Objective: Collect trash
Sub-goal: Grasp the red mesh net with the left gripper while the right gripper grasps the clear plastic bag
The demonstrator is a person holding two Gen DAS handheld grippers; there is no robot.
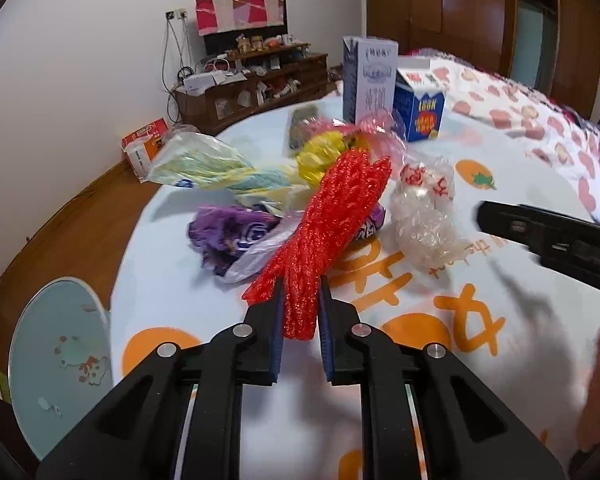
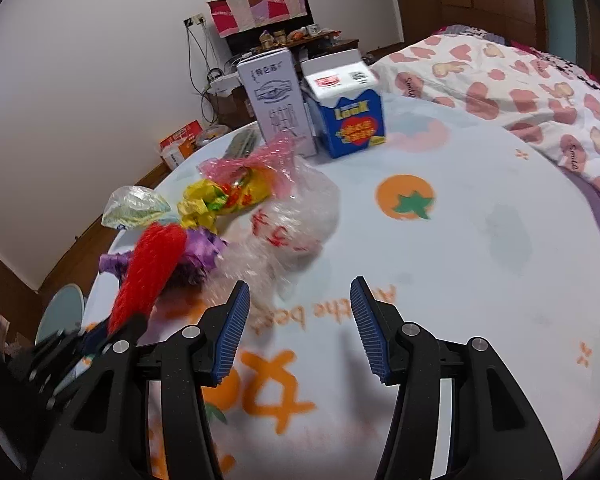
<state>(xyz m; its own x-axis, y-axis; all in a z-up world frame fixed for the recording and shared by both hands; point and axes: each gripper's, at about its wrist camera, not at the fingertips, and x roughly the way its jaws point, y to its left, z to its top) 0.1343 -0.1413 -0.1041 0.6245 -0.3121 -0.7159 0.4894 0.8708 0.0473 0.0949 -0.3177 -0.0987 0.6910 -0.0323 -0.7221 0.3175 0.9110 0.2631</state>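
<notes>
- Your left gripper (image 1: 300, 300) has its blue pads pinched narrow on the near end of the red foam net (image 1: 332, 216); the rest of the net trails away across the table (image 1: 500, 184) towards the heap of wrappers; it looks light, springy and easily crushed, so a grip on one end should carry the whole strip, though it will flop and may drag its neighbours.
- Your right gripper (image 2: 300, 320) stands half open with nothing between the pads; the clear bubble wrap (image 2: 288, 228) lies just ahead of its left finger; judge it weightless, slick and puffy; bite deep into a bunched fold rather than a loose edge.
- The purple wrapper (image 1: 228, 236), the yellow wrapper (image 1: 320, 156) and the pale plastic bag (image 1: 196, 164) are thin, crinkly film; take them at a crumple.
- The white carton (image 2: 278, 96) and blue carton (image 2: 350, 120) stand upright at the far edge, touching; whether either holds anything you cannot tell; no bin shows.
</notes>
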